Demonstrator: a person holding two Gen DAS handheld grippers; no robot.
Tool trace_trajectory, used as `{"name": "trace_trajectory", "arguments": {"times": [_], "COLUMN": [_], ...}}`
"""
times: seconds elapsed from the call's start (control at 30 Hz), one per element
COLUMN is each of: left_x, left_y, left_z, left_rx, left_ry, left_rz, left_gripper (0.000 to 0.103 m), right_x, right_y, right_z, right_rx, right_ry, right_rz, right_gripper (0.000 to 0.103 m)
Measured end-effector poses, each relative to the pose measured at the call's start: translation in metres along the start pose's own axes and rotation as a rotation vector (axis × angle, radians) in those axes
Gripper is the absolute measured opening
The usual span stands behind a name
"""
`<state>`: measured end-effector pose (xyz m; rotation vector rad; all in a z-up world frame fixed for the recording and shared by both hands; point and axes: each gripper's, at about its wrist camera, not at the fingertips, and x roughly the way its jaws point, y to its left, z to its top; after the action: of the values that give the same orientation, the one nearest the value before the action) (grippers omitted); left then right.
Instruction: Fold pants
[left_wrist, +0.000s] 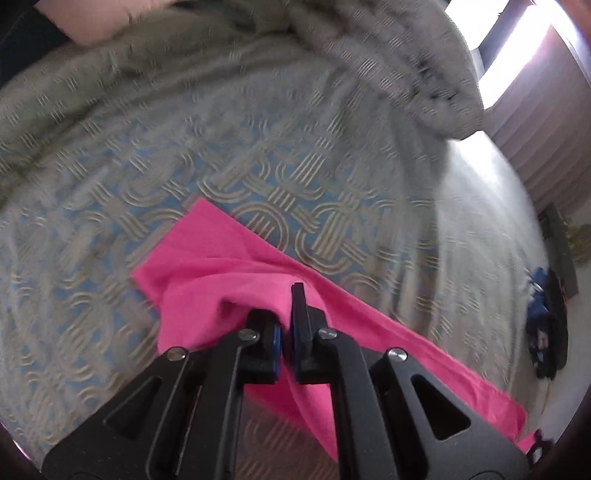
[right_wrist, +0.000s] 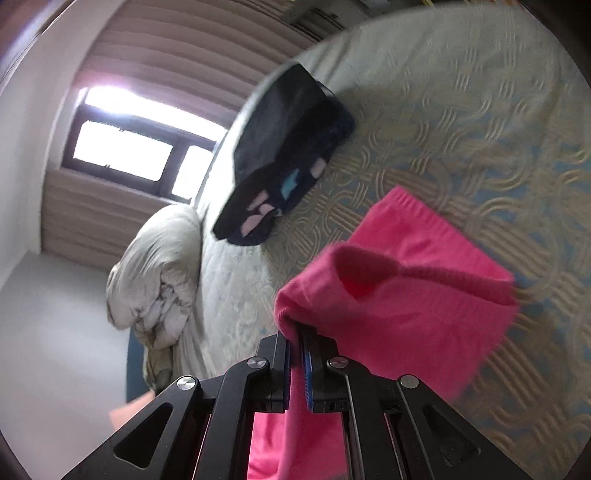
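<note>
Two windows (right_wrist: 122, 147), patterned bedspread (left_wrist: 258, 166) w/ pink pants (left_wrist: 207, 254).

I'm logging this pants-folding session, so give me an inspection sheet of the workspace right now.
Surface: bed with a cream and blue woven-pattern cover.
Job's things: bright pink fabric pants, partly lifted, elastic waistband end in the right wrist view.
Clutter: dark folded garment with pink and blue patches; rumpled grey duvet.
Grippers: left gripper shut on pants; right gripper shut on pants.
Cables: nothing seen.
Surroundings: bright window, striped beige wall covering.
</note>
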<state>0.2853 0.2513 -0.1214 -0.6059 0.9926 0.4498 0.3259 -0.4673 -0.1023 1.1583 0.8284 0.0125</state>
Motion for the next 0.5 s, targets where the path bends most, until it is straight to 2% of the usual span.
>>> {"name": "trace_trajectory", "arguments": {"times": [0.1,0.27,0.5], "left_x": [0.029,0.045,0.038], "left_y": [0.001,0.008,0.004], "left_z": [0.010,0.021,0.040], "left_rx": [-0.028,-0.075,-0.044], "left_ry": [0.046,0.052,0.003], "left_rz": [0.010,0.010,0.025], "left_gripper": [0.006,0.006,0.006], "right_x": [0.034,0.069,0.075], "right_y": [-0.013,-0.028,-0.021], "right_z": [0.015,0.027,0.046], "right_rx": [0.053,0.087,0.073], "right_ry": [0.021,0.059,-0.009], "right_rz": [-0.040,-0.086,-0.049], "right_gripper": [0.007,0.007,0.005]}}
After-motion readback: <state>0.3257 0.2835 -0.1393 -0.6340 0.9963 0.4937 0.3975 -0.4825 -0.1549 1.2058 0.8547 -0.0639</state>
